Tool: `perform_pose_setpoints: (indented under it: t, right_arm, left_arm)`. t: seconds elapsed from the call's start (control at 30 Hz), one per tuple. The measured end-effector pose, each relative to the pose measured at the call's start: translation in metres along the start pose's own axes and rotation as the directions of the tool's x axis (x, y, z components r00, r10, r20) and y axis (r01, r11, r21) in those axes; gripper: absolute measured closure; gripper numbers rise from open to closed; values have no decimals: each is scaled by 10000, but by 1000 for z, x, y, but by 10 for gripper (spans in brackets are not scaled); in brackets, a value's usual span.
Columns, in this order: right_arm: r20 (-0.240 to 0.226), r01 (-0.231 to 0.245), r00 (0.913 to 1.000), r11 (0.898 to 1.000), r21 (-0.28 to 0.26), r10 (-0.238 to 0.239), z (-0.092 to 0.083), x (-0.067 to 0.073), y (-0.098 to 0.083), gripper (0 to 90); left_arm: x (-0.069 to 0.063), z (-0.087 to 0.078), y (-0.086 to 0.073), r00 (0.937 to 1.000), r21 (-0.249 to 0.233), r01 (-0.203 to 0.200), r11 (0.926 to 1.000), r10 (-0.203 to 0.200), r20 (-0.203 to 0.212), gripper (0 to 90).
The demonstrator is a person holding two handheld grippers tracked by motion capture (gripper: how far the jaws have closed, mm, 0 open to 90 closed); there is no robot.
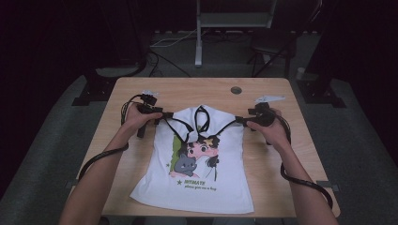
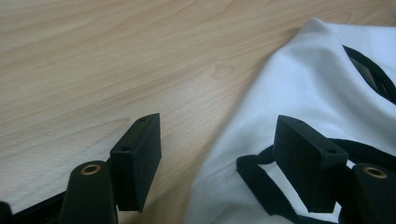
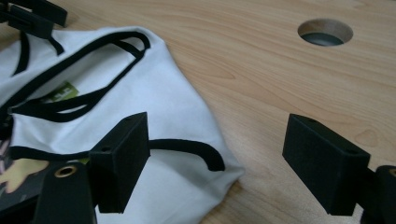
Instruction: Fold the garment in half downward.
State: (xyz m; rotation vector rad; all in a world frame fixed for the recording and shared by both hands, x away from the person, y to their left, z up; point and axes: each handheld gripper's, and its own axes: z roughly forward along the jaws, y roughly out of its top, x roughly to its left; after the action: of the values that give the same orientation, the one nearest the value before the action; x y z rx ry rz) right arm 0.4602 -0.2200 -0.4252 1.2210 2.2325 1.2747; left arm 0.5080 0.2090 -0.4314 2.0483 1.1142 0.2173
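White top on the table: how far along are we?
The white top lies spread flat, print up, on the table. The left gripper and right gripper stand open at its shoulder corners, pads not yet pressing cloth. Gripping and any folding remain.

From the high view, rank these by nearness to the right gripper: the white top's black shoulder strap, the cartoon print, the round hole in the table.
Measured from the right gripper:
1. Black shoulder strap of the white top, right beside the jaws.
2. Round hole in the wooden table, beyond the gripper.
3. Cartoon print, mid-shirt, toward the person.
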Motion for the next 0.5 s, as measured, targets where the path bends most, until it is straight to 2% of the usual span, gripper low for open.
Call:
perform_pose_setpoints:
  t: [0.23,0.33,0.5]
  right_arm:
    - [57,82,9999,9997,248,-84,9,-3,-4,281]
    - [12,256,9997,9990,358,-256,13,-2,-5,327]
    - [-34,658,9978,9961,591,-657,18,2,-6,419]
  left_arm:
    - [-6,1,-1,9987,87,-477,9988,475,192,459]
    - [-10,3,-1,9966,48,-799,9968,798,220,495]
    - [-13,4,-3,9932,-50,-1148,9934,1149,186,624]
